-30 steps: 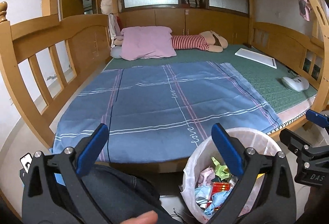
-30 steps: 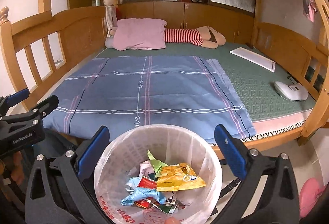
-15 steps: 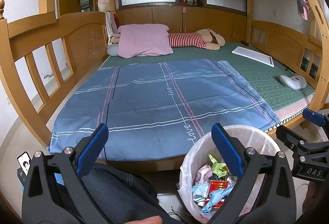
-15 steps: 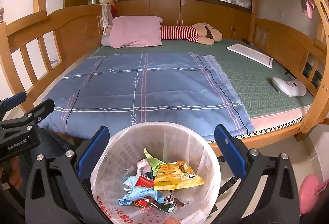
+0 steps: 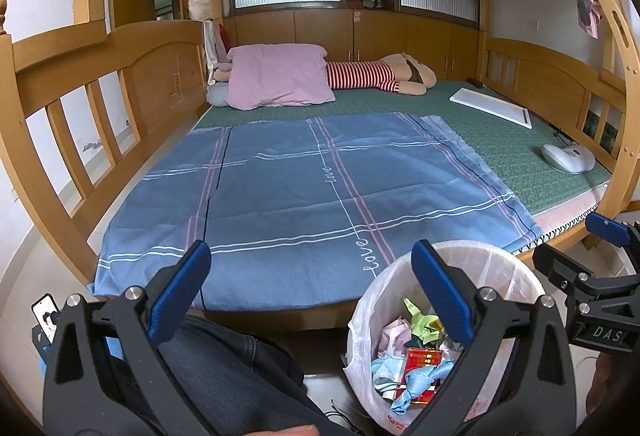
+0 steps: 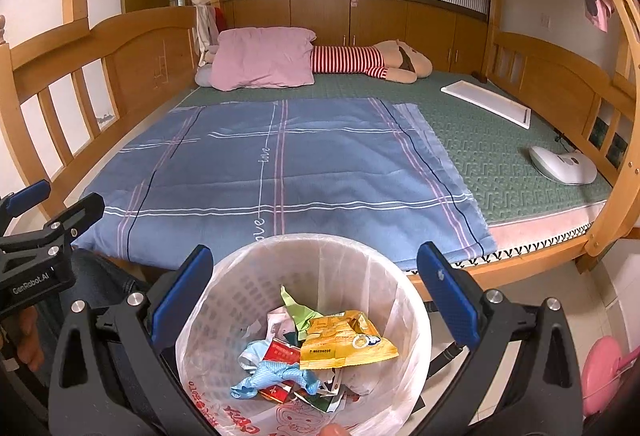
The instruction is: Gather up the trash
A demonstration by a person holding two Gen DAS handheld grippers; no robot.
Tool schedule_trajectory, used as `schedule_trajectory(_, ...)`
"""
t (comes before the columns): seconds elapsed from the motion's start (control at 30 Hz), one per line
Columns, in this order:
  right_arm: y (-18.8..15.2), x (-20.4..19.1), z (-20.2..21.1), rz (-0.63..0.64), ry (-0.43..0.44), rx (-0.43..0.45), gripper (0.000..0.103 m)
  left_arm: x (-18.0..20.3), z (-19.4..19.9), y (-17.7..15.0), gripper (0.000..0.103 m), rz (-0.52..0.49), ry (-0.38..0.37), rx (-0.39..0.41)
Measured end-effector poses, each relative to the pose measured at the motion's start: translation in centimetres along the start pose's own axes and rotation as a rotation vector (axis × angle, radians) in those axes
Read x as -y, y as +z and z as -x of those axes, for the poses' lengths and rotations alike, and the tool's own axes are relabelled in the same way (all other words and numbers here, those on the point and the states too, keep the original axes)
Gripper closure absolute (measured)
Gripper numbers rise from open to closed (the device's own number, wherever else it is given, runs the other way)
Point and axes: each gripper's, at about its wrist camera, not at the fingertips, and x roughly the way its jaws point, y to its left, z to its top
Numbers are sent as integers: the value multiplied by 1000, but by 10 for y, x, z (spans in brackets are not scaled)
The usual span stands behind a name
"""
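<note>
Right wrist view looks down into a round white trash bin (image 6: 304,320) lined with a thin plastic bag. It stands on the floor just beside the near edge of the bed (image 6: 520,256). Inside lie crumpled trash pieces: a yellow snack wrapper (image 6: 344,340) on top, a light blue scrap (image 6: 268,376), a green paper piece (image 6: 298,310) and a red packet (image 6: 284,352). The right hand-held gripper (image 6: 316,288) is wide open above the bin and holds nothing. In the left wrist view the left hand-held gripper (image 5: 310,290) is also wide open and empty, over the person's dark jeans (image 5: 232,368), with the bin (image 5: 516,276) at its right. A blue plaid blanket (image 6: 280,172) covers the bed, with a pink pillow (image 6: 264,58) far behind.
</note>
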Motion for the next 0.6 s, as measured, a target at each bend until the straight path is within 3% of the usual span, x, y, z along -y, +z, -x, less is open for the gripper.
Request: schedule_trajectory(0.6,-1,5,-6,-9,2,-20,3,2,-4,-2,3,1,-13,-17)
